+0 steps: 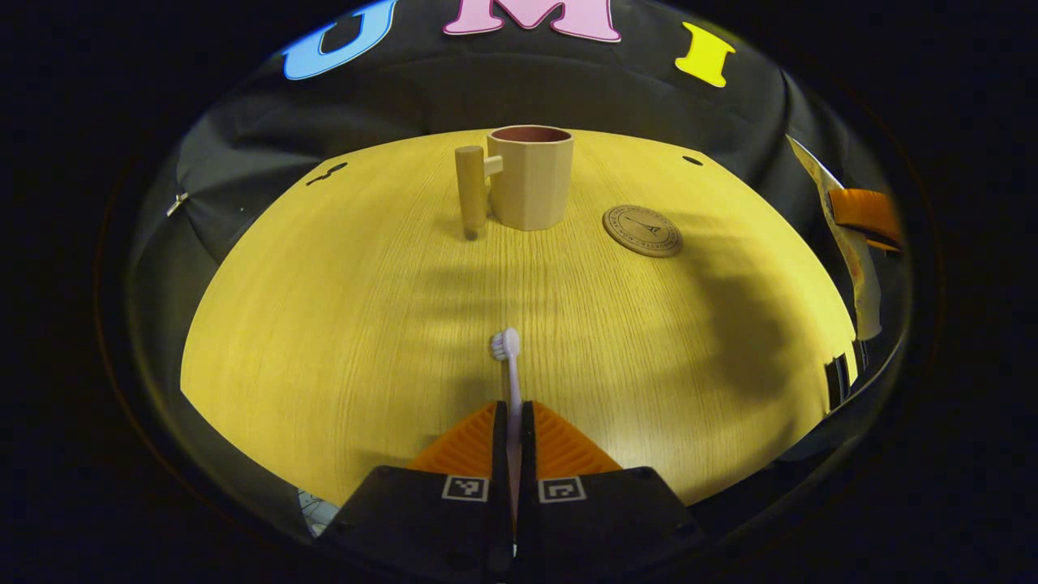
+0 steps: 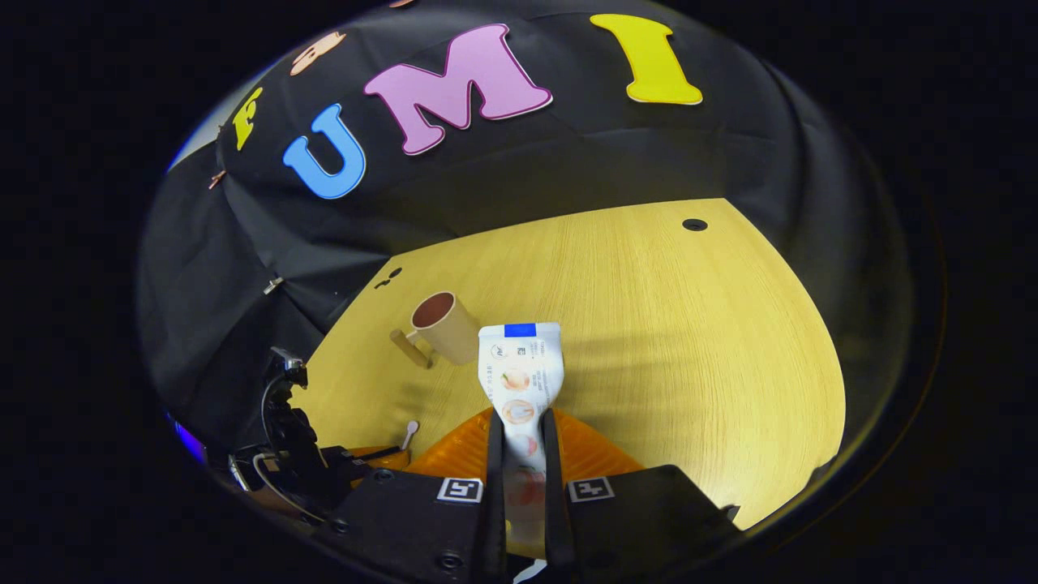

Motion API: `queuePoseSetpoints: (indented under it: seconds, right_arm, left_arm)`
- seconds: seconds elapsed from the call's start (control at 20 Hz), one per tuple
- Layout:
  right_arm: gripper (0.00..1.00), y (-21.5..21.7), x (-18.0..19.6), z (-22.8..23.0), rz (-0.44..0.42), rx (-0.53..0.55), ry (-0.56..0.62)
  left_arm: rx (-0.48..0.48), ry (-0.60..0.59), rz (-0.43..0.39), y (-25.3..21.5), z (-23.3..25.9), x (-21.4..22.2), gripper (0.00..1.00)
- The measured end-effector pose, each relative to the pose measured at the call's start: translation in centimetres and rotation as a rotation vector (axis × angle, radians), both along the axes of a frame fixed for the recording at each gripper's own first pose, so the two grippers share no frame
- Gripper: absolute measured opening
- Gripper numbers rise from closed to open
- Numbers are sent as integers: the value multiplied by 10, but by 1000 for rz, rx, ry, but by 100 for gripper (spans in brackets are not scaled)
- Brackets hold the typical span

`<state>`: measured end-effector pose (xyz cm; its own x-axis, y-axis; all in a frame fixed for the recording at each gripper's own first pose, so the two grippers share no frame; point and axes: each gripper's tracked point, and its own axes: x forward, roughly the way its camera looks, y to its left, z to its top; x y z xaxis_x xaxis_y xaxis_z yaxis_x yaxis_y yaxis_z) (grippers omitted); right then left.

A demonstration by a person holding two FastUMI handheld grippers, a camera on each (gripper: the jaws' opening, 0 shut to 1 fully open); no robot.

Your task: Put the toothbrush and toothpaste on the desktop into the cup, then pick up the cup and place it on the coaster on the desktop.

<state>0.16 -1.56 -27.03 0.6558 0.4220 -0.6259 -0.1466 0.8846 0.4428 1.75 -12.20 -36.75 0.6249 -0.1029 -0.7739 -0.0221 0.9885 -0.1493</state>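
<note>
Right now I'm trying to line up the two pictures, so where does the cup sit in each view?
Left gripper view: the cup stands upright at top centre, far across the table, handle to its left, the coaster to its right.
Right gripper view: the cup is left of centre, tilted in the image, just left of the toothpaste held in the right claw.
Shared landmark: the cup's peg-like handle.

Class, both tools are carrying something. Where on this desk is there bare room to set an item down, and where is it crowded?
Bare wood lies between the held toothbrush and the cup, and along the desktop left of the cup's handle. In the right gripper view, the desk right of the toothpaste is bare too. It is crowded at the back, where cup and coaster sit close together.
</note>
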Motion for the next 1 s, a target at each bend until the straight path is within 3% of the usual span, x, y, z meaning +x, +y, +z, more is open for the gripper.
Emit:
queuePoseSetpoints:
  seconds: [0.25, 0.6, 1.0]
  right_arm:
    - [23, 13, 15, 22, -22, 59, -58]
    - [23, 51, 53, 73, -21, 174, -183]
    - [23, 126, 132, 109, 43, 285, -315]
  left_arm:
    - [-61, 18, -41, 5, 15, 0, 6]
    - [-154, -192, -12, 27, 100, 18, 6]
    - [-209, -358, 46, 66, 199, 13, 6]
